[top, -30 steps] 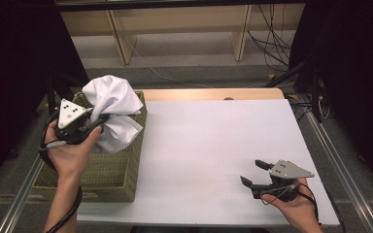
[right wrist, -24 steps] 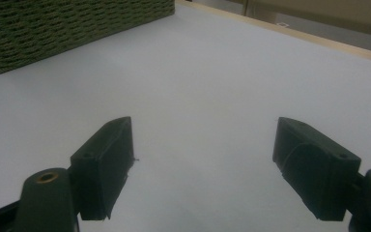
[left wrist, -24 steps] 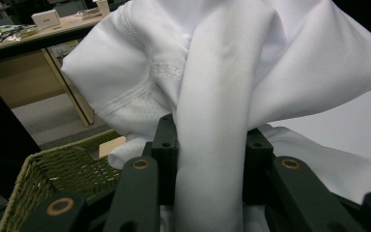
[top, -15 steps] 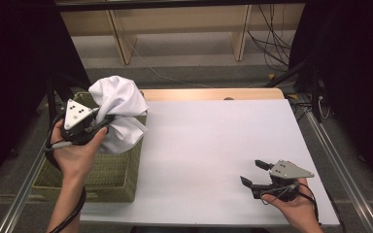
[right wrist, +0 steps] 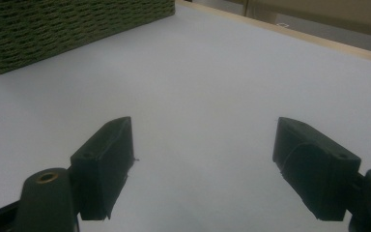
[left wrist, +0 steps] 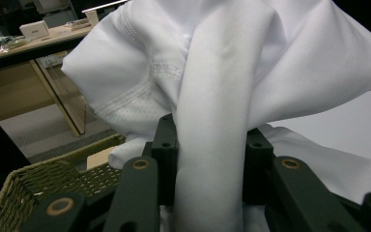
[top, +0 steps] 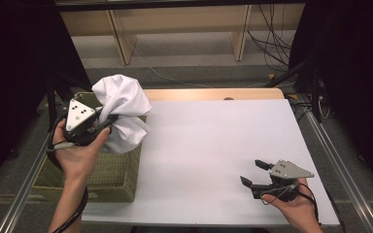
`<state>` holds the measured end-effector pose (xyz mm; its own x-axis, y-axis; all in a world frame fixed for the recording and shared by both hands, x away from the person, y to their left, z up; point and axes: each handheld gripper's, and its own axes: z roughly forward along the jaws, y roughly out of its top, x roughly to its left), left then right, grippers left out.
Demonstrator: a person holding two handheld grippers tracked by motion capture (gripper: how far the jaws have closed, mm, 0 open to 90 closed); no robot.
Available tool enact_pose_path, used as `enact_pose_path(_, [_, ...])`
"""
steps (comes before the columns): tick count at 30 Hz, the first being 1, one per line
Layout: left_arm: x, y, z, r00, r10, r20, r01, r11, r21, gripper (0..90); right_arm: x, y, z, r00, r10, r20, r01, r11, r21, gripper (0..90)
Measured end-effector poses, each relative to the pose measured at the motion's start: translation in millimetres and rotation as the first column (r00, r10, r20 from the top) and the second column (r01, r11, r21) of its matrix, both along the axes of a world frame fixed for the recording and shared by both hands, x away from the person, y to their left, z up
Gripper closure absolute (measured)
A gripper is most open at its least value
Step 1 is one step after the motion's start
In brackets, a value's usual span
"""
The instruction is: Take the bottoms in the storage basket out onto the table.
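White surface [top: 213, 145], mostly bare. Since a second ago our left gripper [top: 99, 127] has raised the white cloth [top: 121, 111] higher above the basket [top: 111, 174] at nine o'clock (removal apparently underway), fingers clenched on a fold. Right gripper [top: 252, 174], five o'clock, fingers released. Basket contents hidden.

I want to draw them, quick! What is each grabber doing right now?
Left gripper: shut on the crumpled white cloth, above the green woven basket.
Right gripper: open, holding nothing.
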<state>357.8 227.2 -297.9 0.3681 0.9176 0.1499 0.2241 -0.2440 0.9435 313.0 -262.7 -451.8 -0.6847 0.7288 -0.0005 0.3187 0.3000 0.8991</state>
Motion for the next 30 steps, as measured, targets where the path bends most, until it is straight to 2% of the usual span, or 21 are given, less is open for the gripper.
enact_pose_path(6, [-0.9, -4.5, 0.3, 0.9996, -0.027, -0.001, 0.027, 0.9996, -0.012, 66.8, 0.0, -0.3, 0.1, 1.0, 0.0, -0.001, 0.0, 1.0, -0.001, 23.4])
enact_pose_path(21, [-3.5, -16.2, 1.5, 0.9981, -0.062, 0.006, 0.062, 0.9981, -0.002, 66.8, 0.0, -0.3, 0.1, 1.0, 0.001, -0.002, -0.001, 1.0, 0.0, 23.4])
enact_pose_path(27, [-4.3, -20.5, 2.1, 0.996, -0.089, 0.007, 0.089, 0.9957, -0.023, 66.8, 0.1, -0.2, 0.1, 1.0, 0.0, -0.001, 0.0, 1.0, 0.0, 23.4])
enact_pose_path(30, [-4.3, -23.2, 1.6, 0.9954, -0.095, 0.007, 0.095, 0.9953, -0.017, 66.8, 0.0, -0.1, 0.1, 1.0, 0.001, -0.002, -0.001, 1.0, 0.0, 23.4])
